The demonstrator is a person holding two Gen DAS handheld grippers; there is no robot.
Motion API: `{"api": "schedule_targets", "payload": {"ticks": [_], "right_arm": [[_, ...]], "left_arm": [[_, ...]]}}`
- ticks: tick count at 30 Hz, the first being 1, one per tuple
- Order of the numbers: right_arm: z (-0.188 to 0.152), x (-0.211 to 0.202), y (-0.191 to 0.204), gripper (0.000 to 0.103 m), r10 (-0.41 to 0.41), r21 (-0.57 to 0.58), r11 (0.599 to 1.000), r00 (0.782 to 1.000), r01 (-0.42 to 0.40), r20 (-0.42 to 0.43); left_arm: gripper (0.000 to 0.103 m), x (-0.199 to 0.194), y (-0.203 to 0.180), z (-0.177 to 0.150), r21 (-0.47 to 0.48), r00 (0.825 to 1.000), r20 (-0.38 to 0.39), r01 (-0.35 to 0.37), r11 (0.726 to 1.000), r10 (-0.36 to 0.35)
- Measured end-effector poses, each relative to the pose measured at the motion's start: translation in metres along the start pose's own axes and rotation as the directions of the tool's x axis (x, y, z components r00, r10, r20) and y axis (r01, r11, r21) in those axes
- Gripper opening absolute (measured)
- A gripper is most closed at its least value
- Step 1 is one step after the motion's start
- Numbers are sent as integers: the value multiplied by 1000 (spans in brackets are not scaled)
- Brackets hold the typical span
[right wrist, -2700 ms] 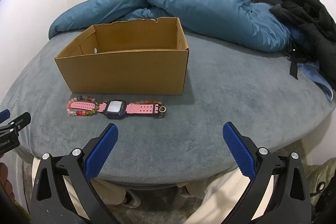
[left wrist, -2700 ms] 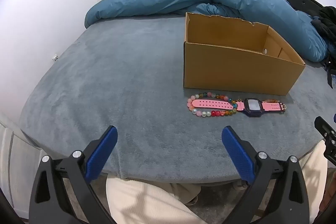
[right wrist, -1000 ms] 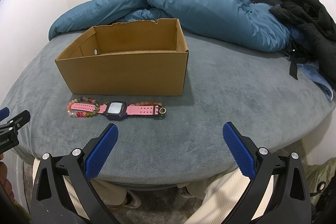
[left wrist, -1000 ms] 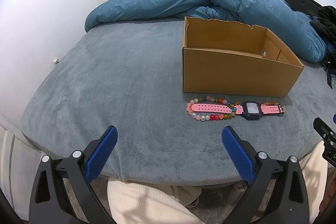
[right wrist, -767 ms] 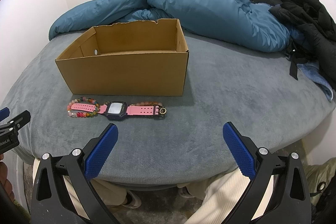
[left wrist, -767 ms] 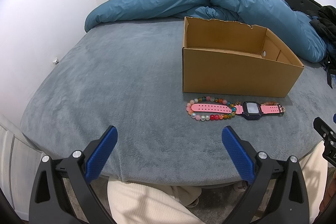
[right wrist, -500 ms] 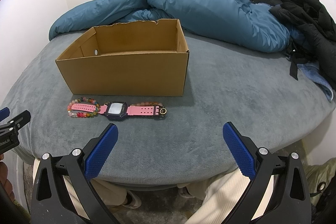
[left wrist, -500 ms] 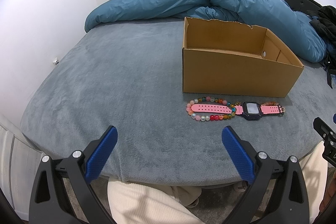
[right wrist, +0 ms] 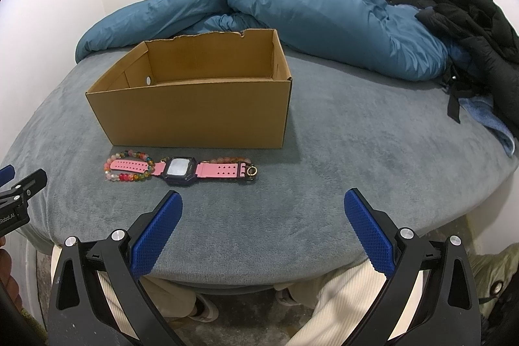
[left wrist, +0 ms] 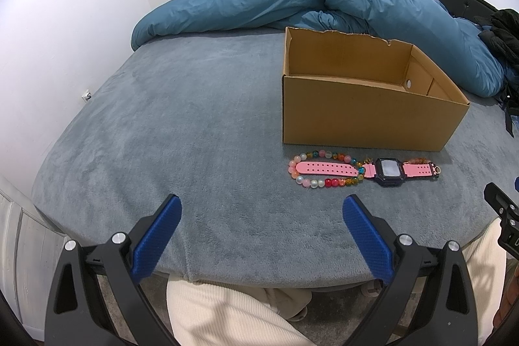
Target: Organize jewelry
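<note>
Bedspread [right wrist: 356, 151] holds watch [right wrist: 181, 168] beyond right gripper [right wrist: 262, 200].

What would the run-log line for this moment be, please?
left gripper: open, idle | right gripper: open, idle | watch, bead bracelet: on bed before cardboard box | nothing boxed yet

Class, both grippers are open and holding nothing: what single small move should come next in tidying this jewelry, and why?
Probably ease the right gripper forward and down toward the pink watch. It lies flat on the bed in front of the empty cardboard box, with one strap resting inside the multicoloured bead bracelet, so lifting the watch first should free the bracelet.
</note>
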State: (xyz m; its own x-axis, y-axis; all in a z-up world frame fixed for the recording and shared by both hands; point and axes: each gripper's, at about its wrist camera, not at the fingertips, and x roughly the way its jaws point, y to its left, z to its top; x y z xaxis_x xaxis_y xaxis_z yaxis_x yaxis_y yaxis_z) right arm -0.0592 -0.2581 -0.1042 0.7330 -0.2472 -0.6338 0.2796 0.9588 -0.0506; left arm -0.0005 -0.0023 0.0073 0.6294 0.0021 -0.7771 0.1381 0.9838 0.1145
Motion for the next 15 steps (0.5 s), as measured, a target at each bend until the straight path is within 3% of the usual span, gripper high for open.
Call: {"api": "schedule_targets", "payload": {"ticks": [15], "right_arm": [[0,-1,2,95,0,1,1000,1000,0,0]], "left_arm": [[98,0,0,0,1,1000,0,1,1000,-1]]}}
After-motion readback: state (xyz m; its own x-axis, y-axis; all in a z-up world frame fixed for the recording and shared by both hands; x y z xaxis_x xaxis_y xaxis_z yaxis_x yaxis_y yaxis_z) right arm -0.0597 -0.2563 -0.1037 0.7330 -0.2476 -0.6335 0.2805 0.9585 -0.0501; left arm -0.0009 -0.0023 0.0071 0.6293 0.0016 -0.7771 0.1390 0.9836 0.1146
